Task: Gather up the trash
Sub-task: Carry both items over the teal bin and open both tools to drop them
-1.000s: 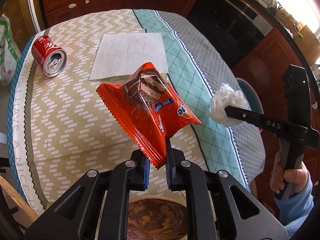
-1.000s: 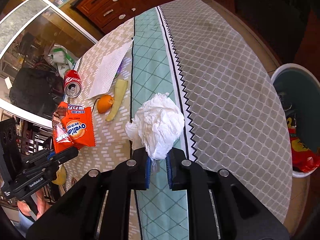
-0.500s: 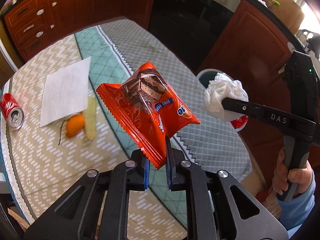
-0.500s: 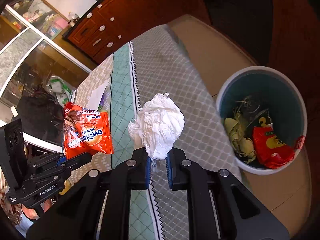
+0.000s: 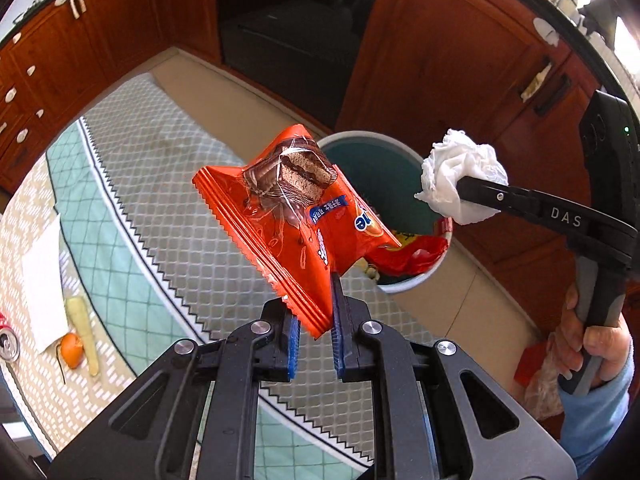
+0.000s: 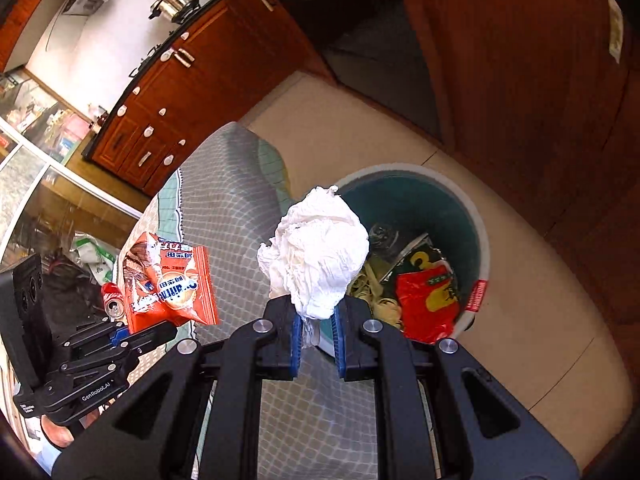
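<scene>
My left gripper (image 5: 314, 320) is shut on an orange snack wrapper (image 5: 292, 216) and holds it in the air above the table edge, in front of the teal trash bin (image 5: 414, 280). My right gripper (image 6: 314, 324) is shut on a crumpled white tissue (image 6: 316, 252), held just left of the bin (image 6: 482, 240), which holds a red wrapper (image 6: 426, 300) and peels. The tissue (image 5: 460, 176) and right gripper also show in the left wrist view, right of the bin. The wrapper (image 6: 168, 280) shows in the right wrist view at left.
On the patterned tablecloth (image 5: 168, 208) lie a white paper napkin (image 5: 40, 280), a pale peel strip (image 5: 84, 328), a small orange fruit (image 5: 72, 354) and a red soda can (image 5: 8, 344). Wooden cabinets (image 6: 168, 92) stand behind. The bin stands on a beige floor (image 6: 540, 320).
Both grippers have swung from over the table toward the bin with their loads. The bin has grown larger and nearer in both views; the table items slid to the left.
</scene>
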### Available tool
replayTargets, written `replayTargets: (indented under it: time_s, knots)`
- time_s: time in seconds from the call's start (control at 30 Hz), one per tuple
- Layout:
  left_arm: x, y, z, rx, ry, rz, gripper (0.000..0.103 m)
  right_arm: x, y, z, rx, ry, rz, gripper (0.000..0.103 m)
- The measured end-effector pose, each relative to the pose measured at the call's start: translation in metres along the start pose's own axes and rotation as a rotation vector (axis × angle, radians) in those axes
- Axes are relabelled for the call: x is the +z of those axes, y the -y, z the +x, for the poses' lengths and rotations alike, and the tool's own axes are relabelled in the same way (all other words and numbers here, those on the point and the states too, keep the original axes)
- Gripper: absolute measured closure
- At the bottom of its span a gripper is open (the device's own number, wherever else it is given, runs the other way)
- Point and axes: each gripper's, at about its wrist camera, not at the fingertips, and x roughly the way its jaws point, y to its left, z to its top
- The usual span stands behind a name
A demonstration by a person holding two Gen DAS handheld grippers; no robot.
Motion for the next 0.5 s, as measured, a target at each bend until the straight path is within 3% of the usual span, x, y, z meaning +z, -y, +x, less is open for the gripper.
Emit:
replayTargets:
  time_s: [0.4, 0.47, 0.5]
  knots:
    - [0.034, 0.049, 0.060, -0.018, -0.096, 0.075, 0.088, 0.003, 0.050, 0.011, -0.022, -0.035, 0.075, 0.090]
    - [0.040, 0.051, 0.065, -0.022, -0.101, 0.067, 0.075, 0.004, 0.055, 0.014, -0.023, -0.038, 0.083, 0.089]
    - [0.042, 0.051, 0.066, -0.014, -0.092, 0.064, 0.057, 0.004, 0.056, 0.015, -0.024, -0.040, 0.086, 0.089]
